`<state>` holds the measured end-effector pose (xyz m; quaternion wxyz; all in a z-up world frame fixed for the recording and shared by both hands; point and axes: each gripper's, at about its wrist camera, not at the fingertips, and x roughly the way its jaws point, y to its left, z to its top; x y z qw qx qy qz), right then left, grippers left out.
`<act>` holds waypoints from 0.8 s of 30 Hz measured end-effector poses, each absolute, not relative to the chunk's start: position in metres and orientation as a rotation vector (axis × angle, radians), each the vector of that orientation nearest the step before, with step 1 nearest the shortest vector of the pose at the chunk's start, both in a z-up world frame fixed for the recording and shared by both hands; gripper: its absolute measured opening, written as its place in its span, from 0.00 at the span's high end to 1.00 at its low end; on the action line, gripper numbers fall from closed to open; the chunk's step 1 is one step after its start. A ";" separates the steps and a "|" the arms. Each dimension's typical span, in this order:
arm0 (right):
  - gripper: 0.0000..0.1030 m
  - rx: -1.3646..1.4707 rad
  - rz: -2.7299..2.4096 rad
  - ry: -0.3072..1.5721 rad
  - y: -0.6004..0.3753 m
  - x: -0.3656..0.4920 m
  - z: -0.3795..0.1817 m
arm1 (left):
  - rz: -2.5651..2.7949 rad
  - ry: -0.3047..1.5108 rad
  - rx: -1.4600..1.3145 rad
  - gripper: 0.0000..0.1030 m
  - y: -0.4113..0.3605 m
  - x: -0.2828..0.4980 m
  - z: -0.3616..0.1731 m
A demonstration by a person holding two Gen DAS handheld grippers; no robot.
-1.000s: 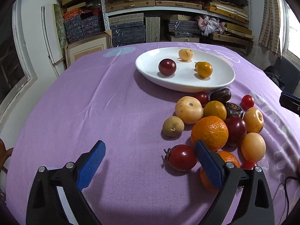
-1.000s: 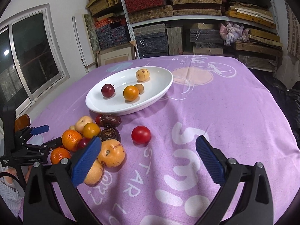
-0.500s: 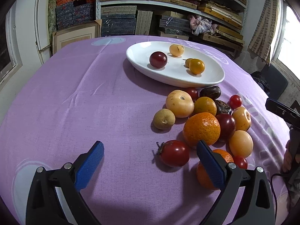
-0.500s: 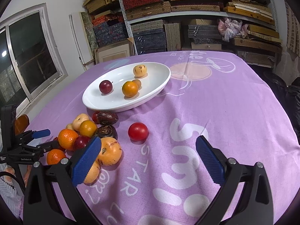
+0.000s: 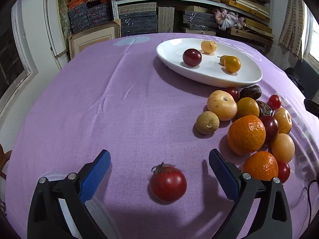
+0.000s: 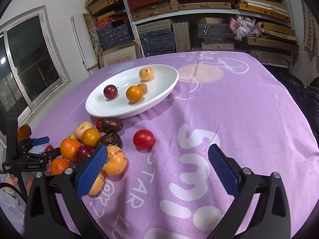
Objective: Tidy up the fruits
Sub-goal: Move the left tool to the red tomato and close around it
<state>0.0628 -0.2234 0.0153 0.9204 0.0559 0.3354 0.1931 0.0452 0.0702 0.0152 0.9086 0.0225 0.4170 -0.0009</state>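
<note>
A white oval plate (image 5: 169, 49) holds several small fruits, among them a dark red plum (image 5: 192, 57); it also shows in the right wrist view (image 6: 171, 83). A pile of oranges, tomatoes and pale fruits (image 5: 247, 133) lies on the purple cloth in front of it. My left gripper (image 5: 159, 160) is open, and a red tomato with a stem (image 5: 168, 182) lies on the cloth between its fingers, untouched. My right gripper (image 6: 157, 159) is open and empty above the cloth; a lone red tomato (image 6: 144, 139) lies ahead of it.
The purple tablecloth (image 5: 99, 99) covers a round table. Shelves with stacked boxes (image 6: 199, 10) stand behind the table and a window (image 6: 26, 63) is at the left. The left gripper shows at the left edge of the right wrist view (image 6: 39, 147).
My left gripper has swung right and forward, so the stemmed tomato now lies between its fingers instead of beside the right finger. The right gripper has barely moved.
</note>
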 end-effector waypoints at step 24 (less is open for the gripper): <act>0.04 0.123 0.407 0.712 -0.221 0.065 0.010 | -0.070 0.893 0.014 0.22 0.085 -0.020 0.009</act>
